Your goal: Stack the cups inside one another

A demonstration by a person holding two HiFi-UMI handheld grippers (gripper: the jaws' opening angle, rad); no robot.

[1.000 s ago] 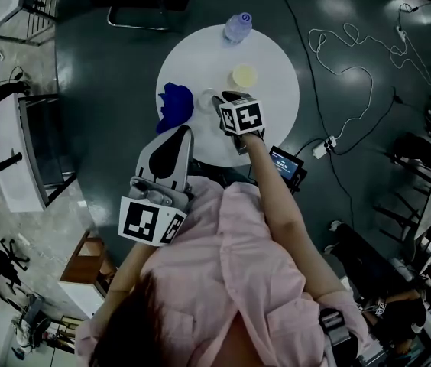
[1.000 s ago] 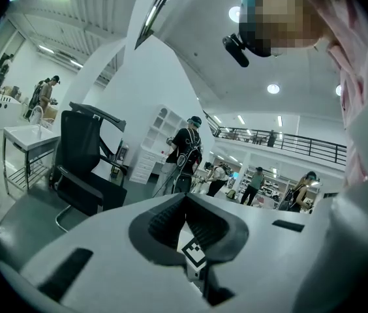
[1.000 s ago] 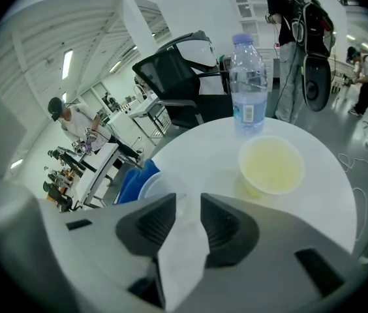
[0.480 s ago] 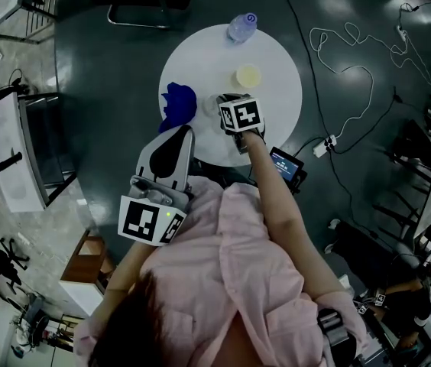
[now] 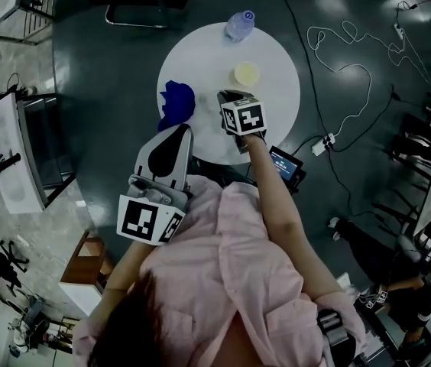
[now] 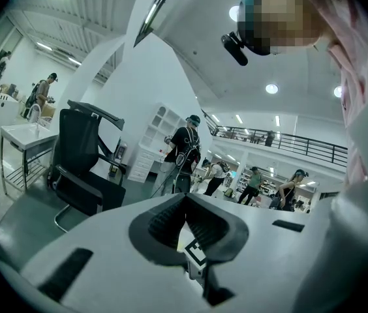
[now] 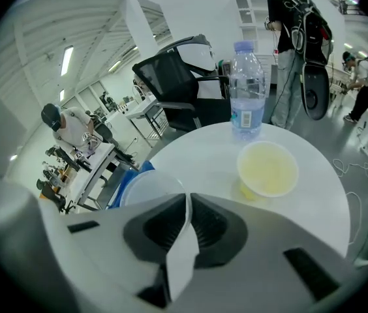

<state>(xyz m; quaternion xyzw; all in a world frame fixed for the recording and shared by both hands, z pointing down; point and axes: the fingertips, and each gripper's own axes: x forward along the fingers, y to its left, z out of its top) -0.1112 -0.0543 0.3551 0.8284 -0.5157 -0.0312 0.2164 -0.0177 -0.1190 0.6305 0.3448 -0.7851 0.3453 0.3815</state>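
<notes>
Round white table (image 5: 273,90): my right gripper (image 7: 187,199) just closed, clamping clear cup (image 7: 146,186) wall; ready to lift toward yellow cup (image 7: 267,168). Left gripper (image 6: 185,202) clenched, empty.

In the head view my right gripper (image 5: 225,96), whose jaws have just been closing on a thin wall, covers the translucent plastic cup (image 7: 146,186) near the middle of the round white table (image 5: 200,60). In the right gripper view those jaws hide all of the cup but its rim. At the table's left edge, the crumpled blue thing (image 5: 176,104) is of unclear kind. Off the table's near edge, print on the small dark screened device (image 5: 286,164) is too small to read.
</notes>
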